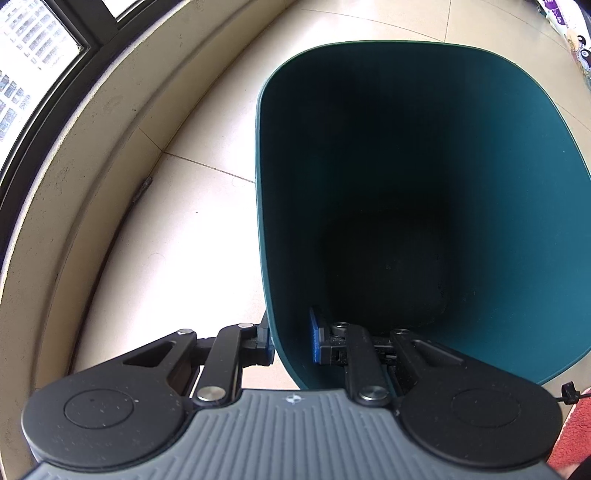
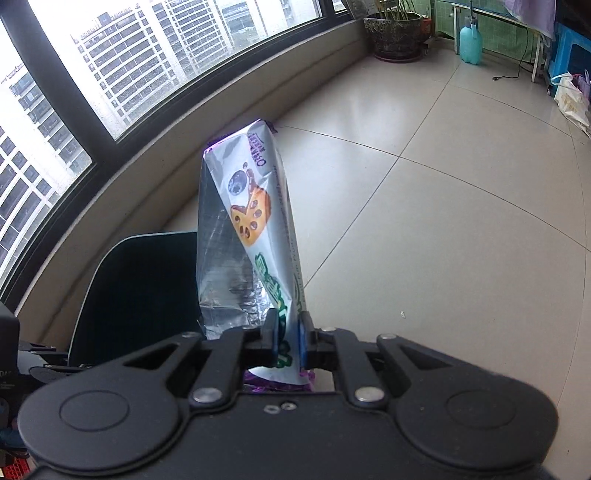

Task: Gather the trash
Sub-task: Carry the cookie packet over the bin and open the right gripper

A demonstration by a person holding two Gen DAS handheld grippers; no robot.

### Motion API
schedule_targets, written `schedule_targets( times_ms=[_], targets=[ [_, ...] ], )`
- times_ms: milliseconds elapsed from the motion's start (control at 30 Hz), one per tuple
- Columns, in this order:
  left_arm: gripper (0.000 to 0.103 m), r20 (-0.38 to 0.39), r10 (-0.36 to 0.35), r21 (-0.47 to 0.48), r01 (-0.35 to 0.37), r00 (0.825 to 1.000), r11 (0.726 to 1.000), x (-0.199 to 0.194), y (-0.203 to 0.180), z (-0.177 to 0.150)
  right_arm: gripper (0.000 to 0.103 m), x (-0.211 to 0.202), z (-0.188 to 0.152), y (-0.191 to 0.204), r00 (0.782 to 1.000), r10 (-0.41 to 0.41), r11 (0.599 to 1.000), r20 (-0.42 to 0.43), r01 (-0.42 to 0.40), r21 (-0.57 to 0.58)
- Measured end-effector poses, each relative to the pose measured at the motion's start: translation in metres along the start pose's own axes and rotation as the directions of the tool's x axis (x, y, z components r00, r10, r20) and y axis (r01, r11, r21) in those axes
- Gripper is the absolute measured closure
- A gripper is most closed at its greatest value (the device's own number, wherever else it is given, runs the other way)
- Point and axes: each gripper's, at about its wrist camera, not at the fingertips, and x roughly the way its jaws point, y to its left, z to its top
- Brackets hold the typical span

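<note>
A dark teal trash bin [image 1: 498, 177] fills the left wrist view, its inside dark and bare. My left gripper [image 1: 291, 338] straddles the bin's near-left wall, one finger outside and one inside, closed on the rim. In the right wrist view, my right gripper [image 2: 287, 341] is shut on a silver and white snack wrapper [image 2: 255, 221] with a purple edge, holding it upright. The bin [image 2: 140, 291] shows to the wrapper's lower left.
A curved window [image 2: 110, 74] with a low beige sill [image 1: 92, 155] runs along the left. Beige floor tiles [image 2: 443, 221] spread to the right. A potted plant [image 2: 397, 33], a teal bottle [image 2: 470, 40] and bags [image 2: 570, 99] stand far off.
</note>
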Motion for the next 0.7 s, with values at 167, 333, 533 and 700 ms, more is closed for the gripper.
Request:
schedule_targets(
  times_ms=[167, 333, 533, 700],
  targets=[
    [0.086, -0.01, -0.004, -0.028, 0.004, 1.0, 1.0, 0.002, 0.011, -0.001, 0.093, 0.008, -0.007, 0.051, 0.993, 0.054, 0.995, -0.105, -0.062, -0.075],
    [0.086, -0.015, -0.025, -0.056, 0.024, 1.0, 0.998, 0.004, 0.023, 0.0, 0.093, 0.044, 0.003, 0.082, 0.978, -0.014, 0.986, -0.208, -0.02, -0.164],
    [0.086, -0.01, -0.021, -0.051, 0.021, 1.0, 0.998, 0.004, 0.025, -0.003, 0.093, 0.071, -0.002, 0.087, 0.948, -0.125, 0.964, -0.292, 0.046, -0.264],
    [0.086, -0.012, -0.025, -0.053, 0.025, 1.0, 0.998, 0.015, 0.022, -0.008, 0.088, 0.102, -0.009, 0.095, 0.925, -0.187, 0.955, -0.331, 0.092, -0.282]
  ],
)
